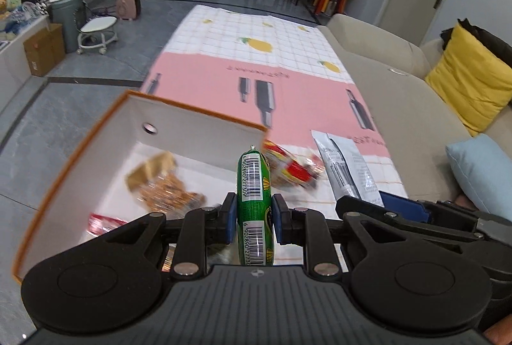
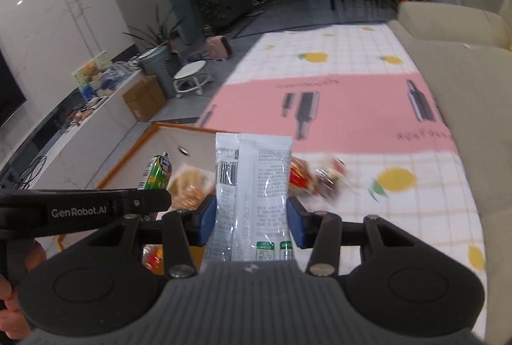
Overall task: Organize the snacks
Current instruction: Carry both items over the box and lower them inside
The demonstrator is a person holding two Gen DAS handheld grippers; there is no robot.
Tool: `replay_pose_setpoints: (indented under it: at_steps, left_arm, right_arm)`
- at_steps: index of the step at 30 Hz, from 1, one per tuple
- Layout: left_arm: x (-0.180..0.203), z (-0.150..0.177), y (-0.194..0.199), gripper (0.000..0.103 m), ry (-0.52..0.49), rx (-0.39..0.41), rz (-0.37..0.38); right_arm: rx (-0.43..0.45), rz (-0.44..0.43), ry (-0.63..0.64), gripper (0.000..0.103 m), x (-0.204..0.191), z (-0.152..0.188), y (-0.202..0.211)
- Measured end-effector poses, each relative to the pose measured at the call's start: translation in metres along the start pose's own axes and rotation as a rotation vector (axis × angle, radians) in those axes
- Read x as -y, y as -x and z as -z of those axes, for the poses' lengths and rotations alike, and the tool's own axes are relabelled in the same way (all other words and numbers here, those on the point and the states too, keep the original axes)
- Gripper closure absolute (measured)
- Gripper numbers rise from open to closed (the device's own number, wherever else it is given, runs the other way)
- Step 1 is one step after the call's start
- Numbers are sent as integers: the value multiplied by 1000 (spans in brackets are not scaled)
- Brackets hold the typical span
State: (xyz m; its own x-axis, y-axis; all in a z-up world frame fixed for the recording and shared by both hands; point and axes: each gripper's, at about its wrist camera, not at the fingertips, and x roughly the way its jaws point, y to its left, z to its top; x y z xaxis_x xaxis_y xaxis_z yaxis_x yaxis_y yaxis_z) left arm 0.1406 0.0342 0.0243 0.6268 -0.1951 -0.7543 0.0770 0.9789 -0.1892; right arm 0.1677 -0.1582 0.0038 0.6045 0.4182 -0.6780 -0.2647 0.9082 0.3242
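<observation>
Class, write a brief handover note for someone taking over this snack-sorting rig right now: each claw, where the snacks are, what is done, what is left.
Left claw: shut on a green sausage stick, held upright near the orange-edged box.
Right claw: shut on a white sachet, held above the tablecloth.
Done: a golden snack packet and a red-wrapped snack lie in the box.
Left: drop both held items into the box, then collect the red packet lying on the tablecloth just outside it.
</observation>
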Motion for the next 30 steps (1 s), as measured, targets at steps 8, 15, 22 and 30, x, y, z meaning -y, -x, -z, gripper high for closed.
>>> replay_pose_setpoints:
  at_steps: [8, 15, 22, 30]
  left_arm:
    - [-47, -25, -13, 78, -22, -51, -88]
    - [-90, -25, -48, 78, 8, -148, -117]
    - [-115, -14, -76, 78, -14, -219, -149]
    - [-125, -5, -99, 78, -32, -291, -173]
  right_arm:
    - [-34, -58, 78, 58, -53, -30, -37]
    - [-96, -42, 180, 58, -93, -40, -85]
    - [-166, 10, 327, 58, -113, -37, -132]
    - [-243, 62, 410, 58, -121, -25, -168]
